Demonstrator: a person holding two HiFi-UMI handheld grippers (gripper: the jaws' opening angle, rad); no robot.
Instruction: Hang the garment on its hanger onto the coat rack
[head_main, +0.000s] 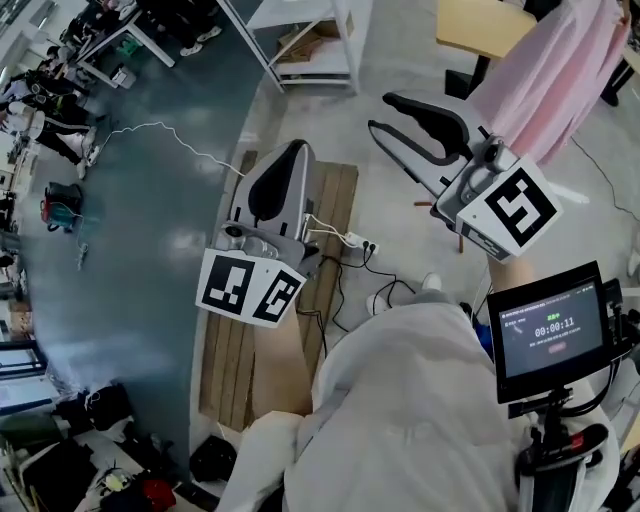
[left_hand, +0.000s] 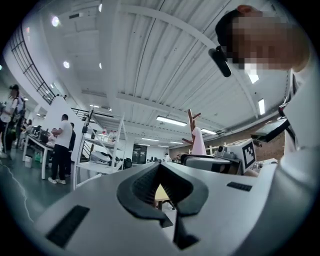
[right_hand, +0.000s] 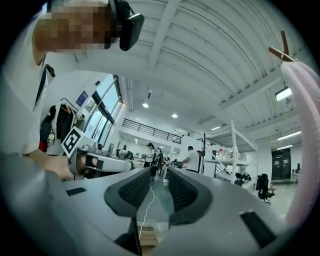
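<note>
A pink garment (head_main: 555, 75) hangs at the top right of the head view, its hanger hidden. In the left gripper view the same pink garment (left_hand: 198, 143) hangs on a wooden coat rack (left_hand: 192, 119) some way off. It fills the right edge of the right gripper view (right_hand: 304, 150), below the rack's pegs (right_hand: 281, 50). My right gripper (head_main: 379, 112) (right_hand: 156, 172) is open and empty, just left of the garment. My left gripper (head_main: 295, 150) (left_hand: 160, 167) is shut with nothing held, lower and further left, over the floor.
A wooden pallet (head_main: 330, 215) with a power strip (head_main: 357, 241) and cables lies on the floor below the grippers. A white shelf frame (head_main: 312, 45) and a yellow table (head_main: 482, 25) stand beyond. A timer screen (head_main: 552, 327) is mounted at my right. Several people stand at desks far left (head_main: 45, 100).
</note>
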